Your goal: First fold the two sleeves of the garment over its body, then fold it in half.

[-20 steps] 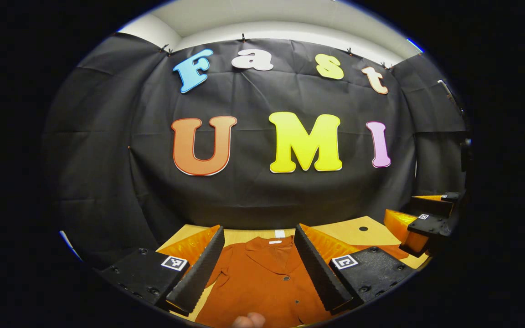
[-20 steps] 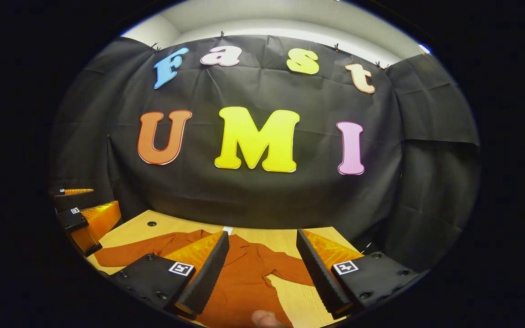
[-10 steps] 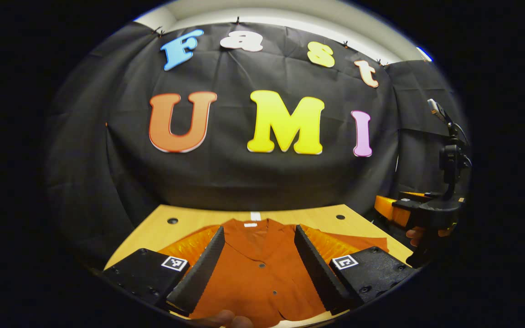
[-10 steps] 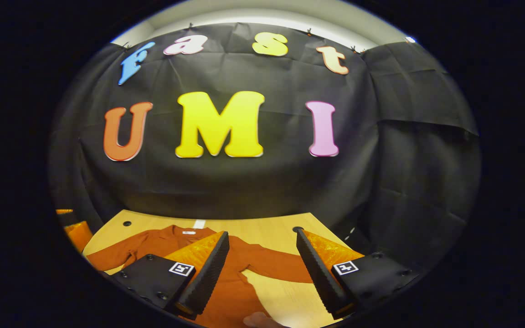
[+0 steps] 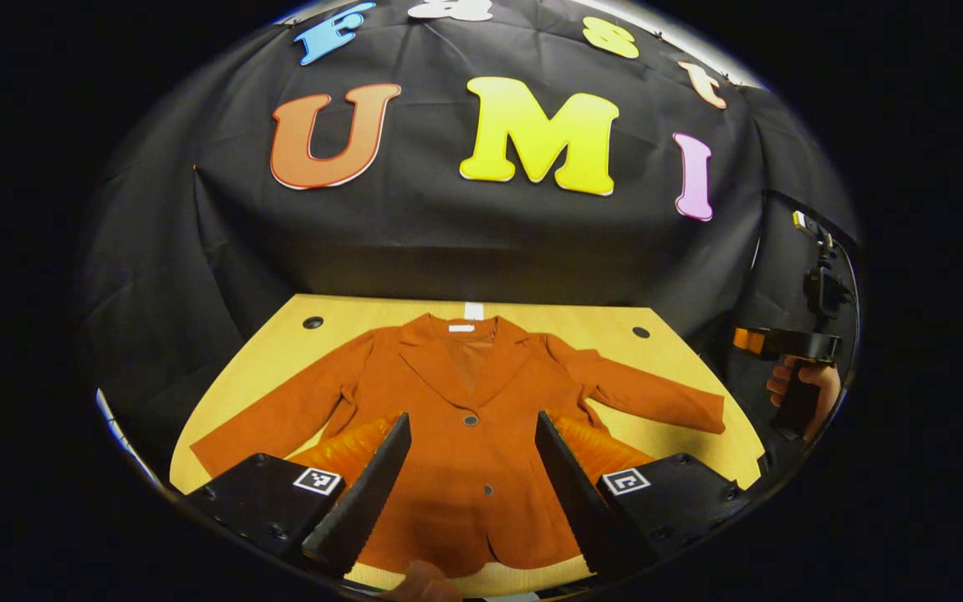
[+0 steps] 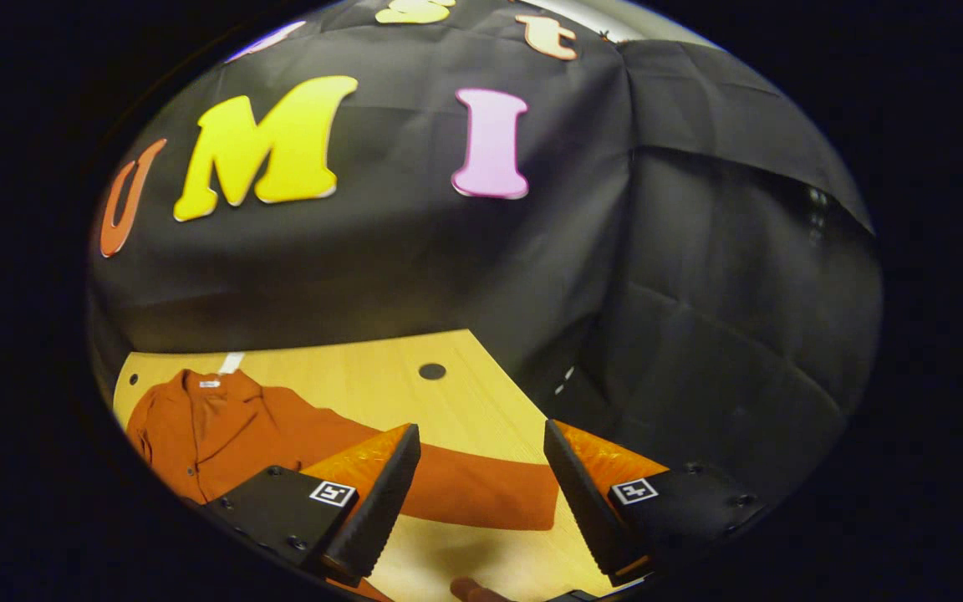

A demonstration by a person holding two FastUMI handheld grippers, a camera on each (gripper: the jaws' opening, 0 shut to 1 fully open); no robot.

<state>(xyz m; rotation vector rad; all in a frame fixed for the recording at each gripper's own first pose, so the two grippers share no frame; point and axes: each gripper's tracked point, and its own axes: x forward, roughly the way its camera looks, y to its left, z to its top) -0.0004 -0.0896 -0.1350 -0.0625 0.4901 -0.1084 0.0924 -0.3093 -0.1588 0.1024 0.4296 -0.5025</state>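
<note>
Now we hold both claws, left (image 5: 469, 477) and right (image 6: 481, 493), open over the jacket (image 5: 465, 418) lying flat on the desk (image 5: 281, 343); we should pinch the right sleeve (image 6: 481, 497) near its cuff first.

The jacket (image 5: 465, 418) is rust-orange cloth with a soft, matt, faintly ribbed nap; its buttons (image 5: 471, 420) look like dull plastic, and a small white tag (image 5: 461, 329) sits at the collar. The table (image 5: 281, 351) is light wood, smooth with a slight sheen, and a strip of white tape (image 5: 474, 311) lies at its far edge. The left hand-held gripper (image 5: 469, 477) has fingers of matt black plastic with ridged, saw-toothed inner faces, backed by glossy translucent orange plastic. The right hand-held gripper (image 6: 481, 493) is the same black and orange plastic. The wall (image 6: 699, 293) is matt black cloth, creased.
</note>
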